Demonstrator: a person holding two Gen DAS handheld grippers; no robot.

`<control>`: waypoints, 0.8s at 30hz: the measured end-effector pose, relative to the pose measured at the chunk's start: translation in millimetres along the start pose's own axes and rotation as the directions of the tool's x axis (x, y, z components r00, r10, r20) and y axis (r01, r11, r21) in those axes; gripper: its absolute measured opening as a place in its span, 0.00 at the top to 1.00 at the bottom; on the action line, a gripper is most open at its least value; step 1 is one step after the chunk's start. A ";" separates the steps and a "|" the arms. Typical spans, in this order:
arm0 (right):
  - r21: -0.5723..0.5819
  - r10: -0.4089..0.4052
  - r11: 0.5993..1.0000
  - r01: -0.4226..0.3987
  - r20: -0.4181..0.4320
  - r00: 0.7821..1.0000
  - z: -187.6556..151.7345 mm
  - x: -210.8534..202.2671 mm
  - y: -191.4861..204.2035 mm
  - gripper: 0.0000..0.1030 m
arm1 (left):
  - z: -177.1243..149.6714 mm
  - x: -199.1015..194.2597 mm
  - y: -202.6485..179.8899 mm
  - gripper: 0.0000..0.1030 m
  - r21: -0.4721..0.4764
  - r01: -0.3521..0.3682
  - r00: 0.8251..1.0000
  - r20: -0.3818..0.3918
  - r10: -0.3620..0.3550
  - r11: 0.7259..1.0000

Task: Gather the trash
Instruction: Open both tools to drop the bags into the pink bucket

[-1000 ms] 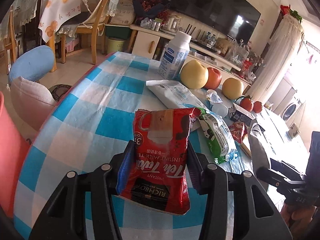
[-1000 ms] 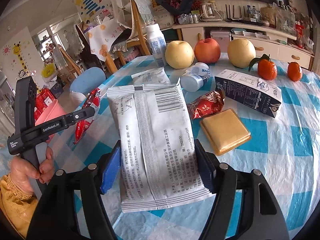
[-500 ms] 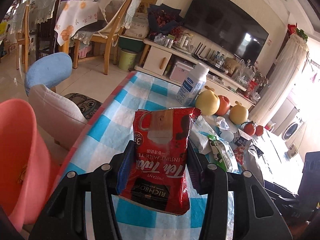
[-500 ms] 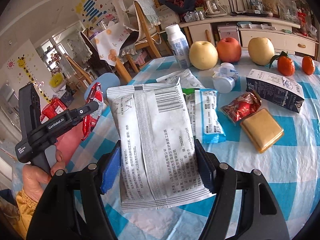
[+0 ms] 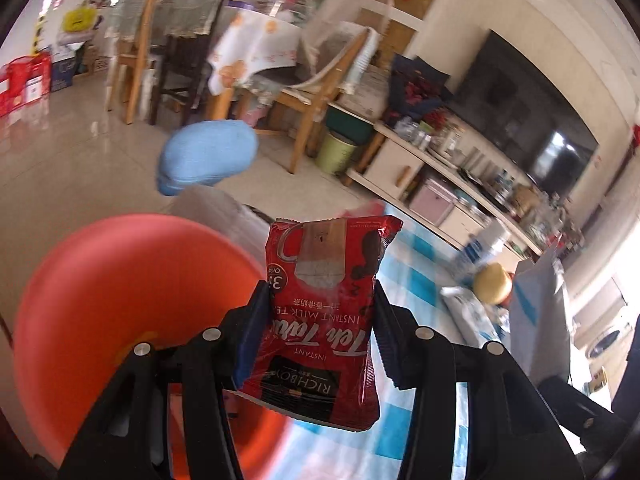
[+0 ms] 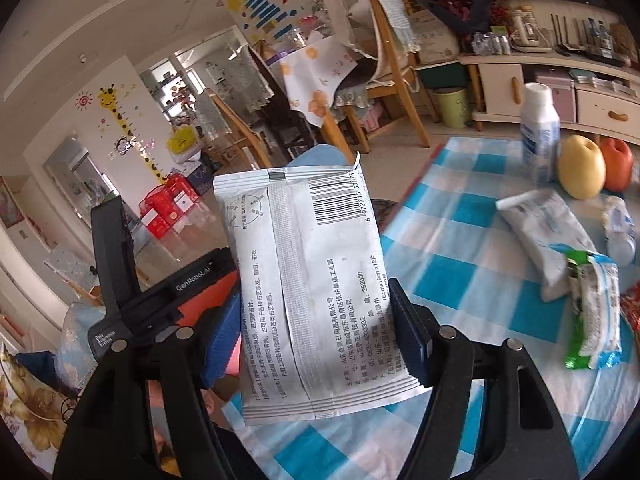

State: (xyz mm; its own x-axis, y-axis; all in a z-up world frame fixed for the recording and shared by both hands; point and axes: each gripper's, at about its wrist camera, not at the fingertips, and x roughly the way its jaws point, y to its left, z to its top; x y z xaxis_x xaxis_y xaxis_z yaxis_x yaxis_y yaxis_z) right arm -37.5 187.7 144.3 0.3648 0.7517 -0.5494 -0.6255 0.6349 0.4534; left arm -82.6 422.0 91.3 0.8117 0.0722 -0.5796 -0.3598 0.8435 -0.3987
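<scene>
My left gripper [image 5: 316, 316] is shut on a red Teh Tarik milk tea packet [image 5: 320, 312], held upright beside the mouth of an orange-red bin [image 5: 120, 300] at the table's left edge. My right gripper [image 6: 316, 328] is shut on a white wet-wipe packet [image 6: 312, 280], barcode side up, over the table's left edge. The left gripper's black body [image 6: 132, 292] shows to the left of it, with part of the bin [image 6: 208, 292] behind. The white packet [image 5: 540, 312] also shows at the right in the left wrist view.
On the blue-checked tablecloth [image 6: 460, 248] lie a white pouch [image 6: 540, 232], a green-and-blue wrapper [image 6: 592, 316], a white bottle [image 6: 540, 136], a yellow pear [image 6: 580, 168] and a red apple [image 6: 618, 164]. A blue cushion [image 5: 208, 160] and wooden chairs [image 5: 320, 104] stand beyond.
Both grippers have swung left off the table with their packets still held. The bin now fills the lower left of the left wrist view, and the table items have slid right.
</scene>
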 end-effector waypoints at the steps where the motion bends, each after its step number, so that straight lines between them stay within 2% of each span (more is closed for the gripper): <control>1: -0.007 0.018 1.000 -0.018 -0.007 1.000 4.9 8.8 9.3 0.33 | 2.8 -2.1 11.6 0.51 -0.022 -0.016 1.000 0.005 0.016 1.000; 8: -0.050 0.089 0.995 -0.092 -0.048 0.995 20.2 67.7 66.2 0.32 | 13.1 -5.0 70.2 0.51 -0.133 -0.094 0.996 -0.017 0.093 0.987; 11: -0.037 0.110 0.993 -0.113 -0.069 0.991 22.6 91.6 79.6 0.32 | 16.0 -3.2 90.8 0.50 -0.184 -0.120 0.993 -0.035 0.116 0.976; 13: -0.010 0.132 0.991 -0.133 -0.089 0.987 22.2 105.5 81.0 0.28 | 16.5 -3.0 101.0 0.48 -0.217 -0.137 0.991 -0.039 0.132 0.966; 14: 0.011 0.146 0.989 -0.146 -0.094 0.985 21.7 111.6 81.0 0.26 | 16.0 -2.6 106.4 0.46 -0.233 -0.148 0.989 -0.044 0.141 0.961; 16: 0.049 0.160 0.987 -0.156 -0.098 0.982 19.6 119.5 78.6 0.21 | 14.5 -3.5 114.3 0.34 -0.267 -0.163 0.986 -0.035 0.160 0.950; 21: 0.042 0.130 0.991 -0.127 -0.084 0.988 13.4 119.3 79.0 0.18 | 17.0 -12.2 125.2 0.20 -0.313 -0.189 0.978 0.028 0.208 0.931; 24: 0.025 0.096 0.995 -0.094 -0.061 0.994 9.7 111.5 74.7 0.17 | 18.9 -15.3 126.1 0.17 -0.324 -0.164 0.980 0.055 0.192 0.932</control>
State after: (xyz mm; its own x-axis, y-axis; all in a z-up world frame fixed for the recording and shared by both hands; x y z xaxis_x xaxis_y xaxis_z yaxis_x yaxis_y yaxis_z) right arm -36.9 320.6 123.7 0.2605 0.7969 -0.5451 -0.6397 0.5653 0.5207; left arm -131.8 537.4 63.3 0.7517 0.2619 -0.6052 -0.6175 0.6017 -0.5066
